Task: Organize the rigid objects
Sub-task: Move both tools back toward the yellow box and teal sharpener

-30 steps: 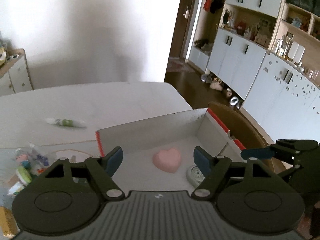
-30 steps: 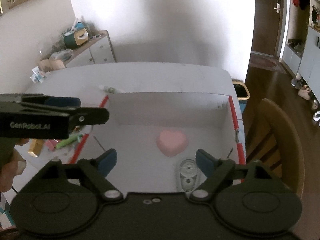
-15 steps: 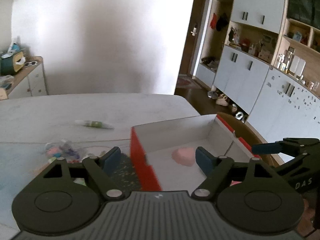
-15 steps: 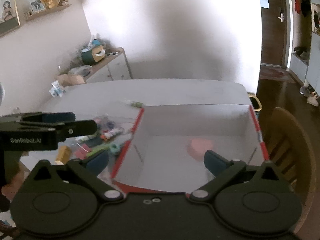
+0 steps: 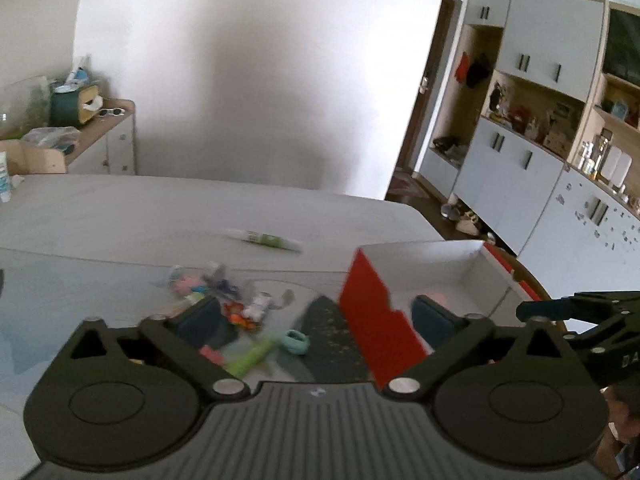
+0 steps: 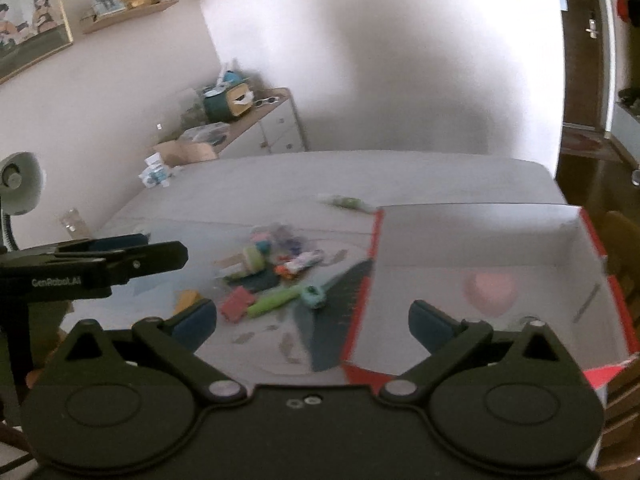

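**Sorting barely begun: one pink piece boxed, a scatter left outside**

Clutter covers the pale grey surface (image 6: 400, 176) in front of us, and most of it is not yet sorted. We hold the left claw (image 5: 316, 316) and the right claw (image 6: 312, 320) side by side above the surface, both spread wide with nothing between their blue-padded fingers.

To the right stands the open white cardboard box with red outer walls (image 6: 480, 240). Inside it we see a soft pink heart-shaped block (image 6: 490, 288) lying on the floor of the box. The picture there is blurred, so we cannot tell whether anything else is in the box.

Just left of the box lies a loose heap of small things. We can pick out a flat red rectangular block (image 6: 238, 304), a lime-green stick with a teal ring-shaped end (image 6: 280, 298), and a mixed cluster of little coloured pieces (image 6: 280, 256) too blurred to name. Farther back, apart from the heap, a slim white and green tube (image 5: 262, 239) lies alone near the box's far corner.

We judge the task to be at an early stage. One item is boxed, and the heap and the tube remain to be gathered. Neither claw is yet close to any single piece.
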